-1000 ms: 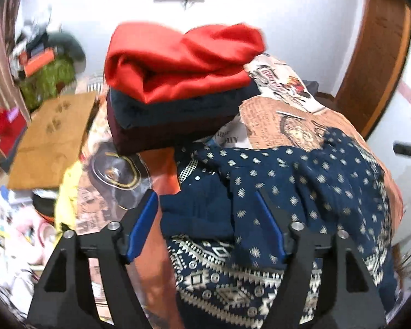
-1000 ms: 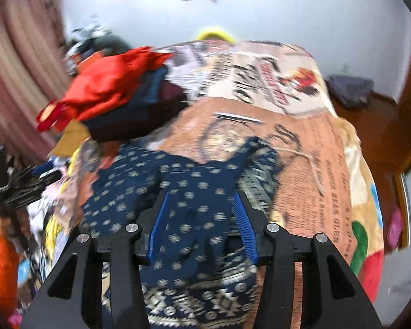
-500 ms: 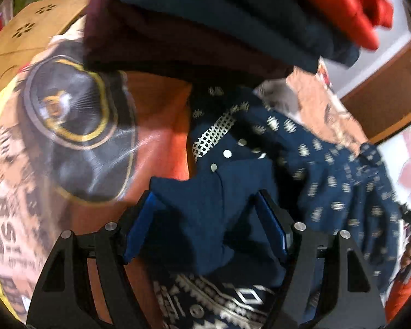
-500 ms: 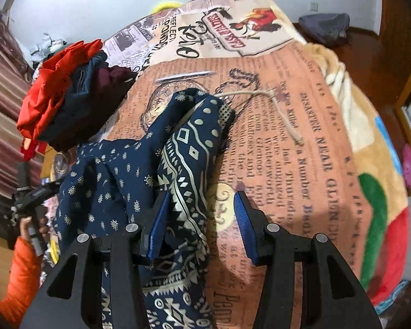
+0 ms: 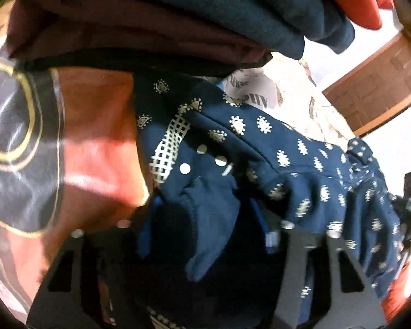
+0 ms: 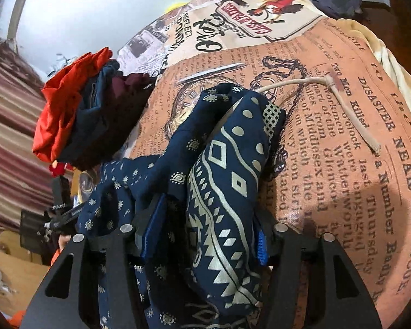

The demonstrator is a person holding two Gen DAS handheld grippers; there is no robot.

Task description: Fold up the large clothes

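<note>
- Left wrist view: the left gripper (image 5: 202, 230) points steeply down at a crumpled navy blue cotton garment with small cream paisley motifs and a cream geometric border (image 5: 260, 164), which lies on a bed.
- A plain navy fold of that garment sits directly between the two blue-padded fingers (image 5: 146, 235). The jaws are closing at a middling width; whether the pads already press the cloth I cannot tell, as this view is blurred.
- Right wrist view: the right gripper (image 6: 202, 235) also has cloth between its fingers, here the thick roll carrying the cream border. Its jaws are narrower and closing too, and both blue pads appear to lie against the roll.
- Key relation: the garment's long axis runs away from the right gripper, up the bed, towards a cream drawstring cord (image 6: 339, 104) near its far end. The bulk spreads out to that gripper's left, towards the left gripper.
- Each gripper sits on its own end of the near edge, so neither is clearly nearer; a lift would need both.
- Count: one patterned garment to fold; one stack of folded clothes (image 6: 79, 120) just beyond it, with three layers visible, red, navy and maroon; two grippers; one cord.
- All of this rests on an orange newspaper-print bedspread (image 6: 370, 192).
</note>
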